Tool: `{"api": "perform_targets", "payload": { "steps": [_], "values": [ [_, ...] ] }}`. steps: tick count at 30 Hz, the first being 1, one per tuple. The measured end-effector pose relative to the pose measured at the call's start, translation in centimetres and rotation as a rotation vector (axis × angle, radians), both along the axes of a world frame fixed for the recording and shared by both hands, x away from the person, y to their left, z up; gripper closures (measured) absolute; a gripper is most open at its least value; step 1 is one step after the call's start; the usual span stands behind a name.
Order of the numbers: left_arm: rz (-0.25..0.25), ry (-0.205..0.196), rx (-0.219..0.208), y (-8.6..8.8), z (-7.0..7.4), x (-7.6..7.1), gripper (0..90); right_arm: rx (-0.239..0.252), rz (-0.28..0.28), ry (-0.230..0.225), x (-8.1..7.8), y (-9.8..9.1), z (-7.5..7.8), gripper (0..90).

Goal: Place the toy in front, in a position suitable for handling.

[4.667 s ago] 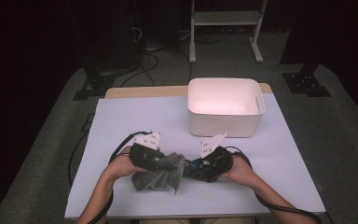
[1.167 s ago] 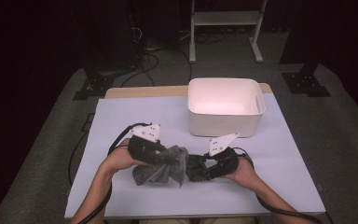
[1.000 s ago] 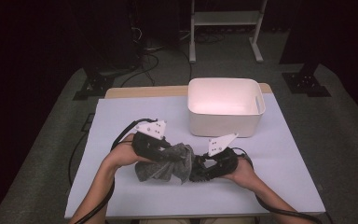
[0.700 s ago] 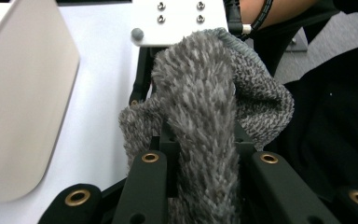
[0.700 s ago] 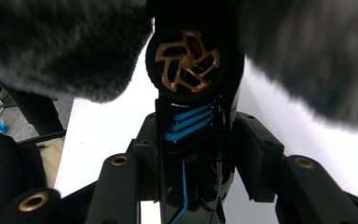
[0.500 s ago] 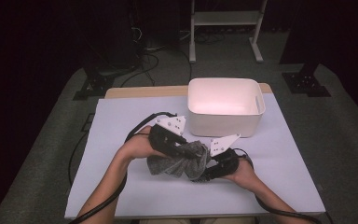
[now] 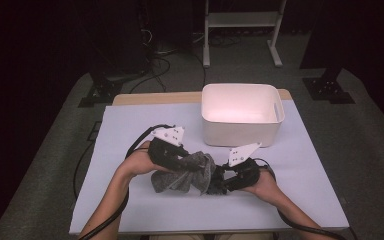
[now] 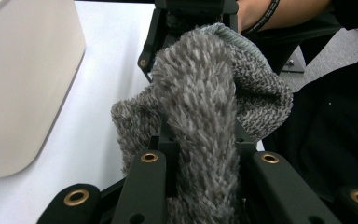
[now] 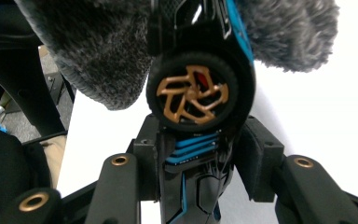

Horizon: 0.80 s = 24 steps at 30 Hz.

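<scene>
A grey fuzzy cloth (image 7: 180,177) hangs bunched between my two grippers near the table's front edge. My left gripper (image 7: 187,162) is shut on it; in the left gripper view the cloth (image 8: 200,93) rises from between the black jaws and folds over toward the other gripper (image 8: 191,11). My right gripper (image 7: 220,182) is shut on a black and blue toy car (image 9: 193,154) with a gold-spoked wheel (image 9: 192,95). The cloth (image 9: 98,51) drapes over the far end of the car and hides it.
A white plastic bin (image 7: 240,127) stands behind the grippers at the back right of the pale table cover (image 7: 130,130); its wall (image 8: 23,70) is close on the left in the left gripper view. Cables trail off the table's left side.
The left gripper has carried the cloth up and to the right onto the car, then eased back a little. The right gripper has stayed in place with the car.
</scene>
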<state>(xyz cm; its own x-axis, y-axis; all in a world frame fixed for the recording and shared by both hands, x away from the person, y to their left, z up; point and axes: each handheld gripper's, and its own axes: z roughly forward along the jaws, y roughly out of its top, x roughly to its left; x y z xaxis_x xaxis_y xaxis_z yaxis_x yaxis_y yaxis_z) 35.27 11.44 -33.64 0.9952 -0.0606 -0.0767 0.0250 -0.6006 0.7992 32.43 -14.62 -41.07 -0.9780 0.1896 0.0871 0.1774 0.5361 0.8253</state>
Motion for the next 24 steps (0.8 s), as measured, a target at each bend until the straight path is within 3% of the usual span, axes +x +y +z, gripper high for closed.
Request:
{"api": "perform_targets", "payload": {
  "steps": [12, 16, 24],
  "values": [
    [0.016, 0.056, 0.015, 0.2, -2.6, 0.2, 74.2, -0.021, -0.009, 0.002, -0.1, -0.8, 0.3, 55.0],
    [0.002, 0.038, 0.016, -0.4, -2.0, 0.1, 74.2, -0.026, -0.014, -0.001, -0.2, -0.9, 0.4, 55.2],
    [-0.025, 0.0, 0.019, -1.2, -0.1, -0.1, 74.2, 0.021, -0.011, -0.001, -0.4, 0.1, 0.3, 55.5]
  ]
}}
